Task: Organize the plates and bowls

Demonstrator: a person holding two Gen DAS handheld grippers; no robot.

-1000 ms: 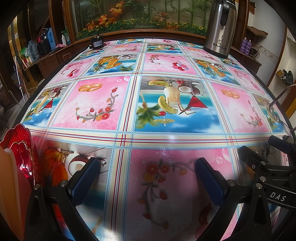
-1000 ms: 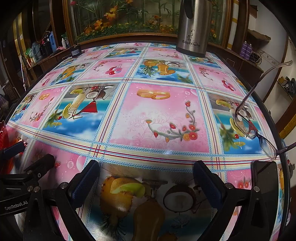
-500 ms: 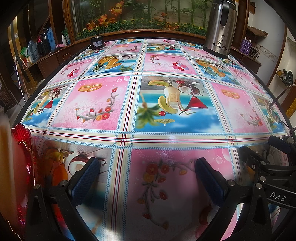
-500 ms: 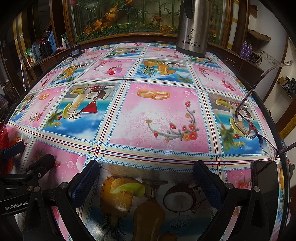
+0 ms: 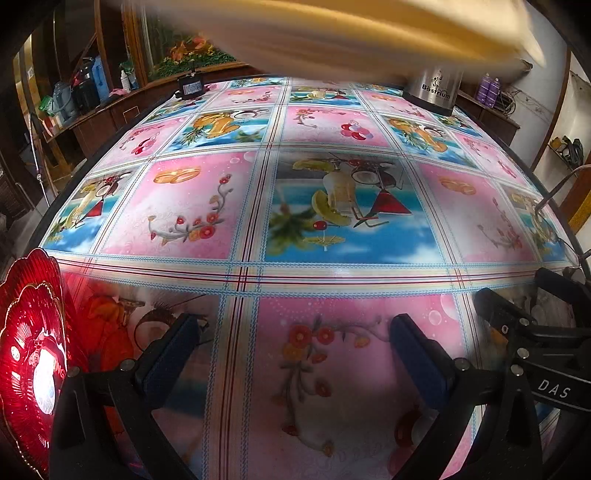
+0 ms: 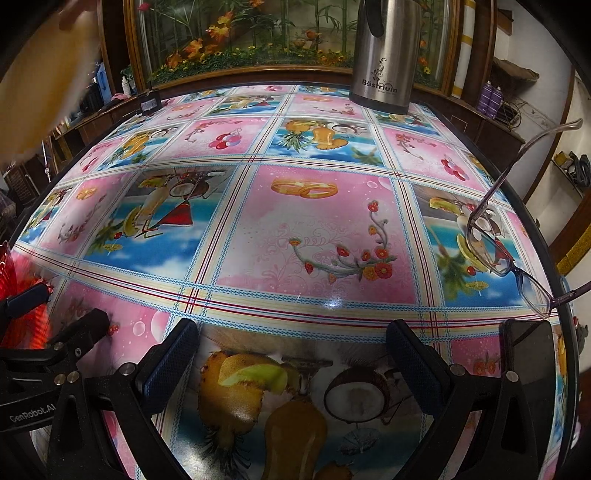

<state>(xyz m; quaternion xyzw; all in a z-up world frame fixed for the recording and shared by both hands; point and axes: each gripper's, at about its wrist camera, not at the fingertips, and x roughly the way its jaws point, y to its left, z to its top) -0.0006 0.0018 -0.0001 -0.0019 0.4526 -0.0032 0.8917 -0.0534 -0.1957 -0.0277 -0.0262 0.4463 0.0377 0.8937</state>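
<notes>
The left claw (image 5: 291,354) and the right claw (image 6: 291,356) are both waiting wide and holding nothing, low over the glossy, fruit-printed bench (image 6: 314,236), probably because nothing is within reach yet. The red plate (image 5: 31,365), ribbed glass with a scalloped gilt edge, is lying just left of the left claw. A blurred tan thing (image 5: 332,33) is crossing above it; what it is cannot be told.

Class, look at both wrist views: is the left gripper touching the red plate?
Apart. The left wrist view shows the left gripper open over the tablecloth, with printed cloth visible between its fingers and the red plate.
</notes>
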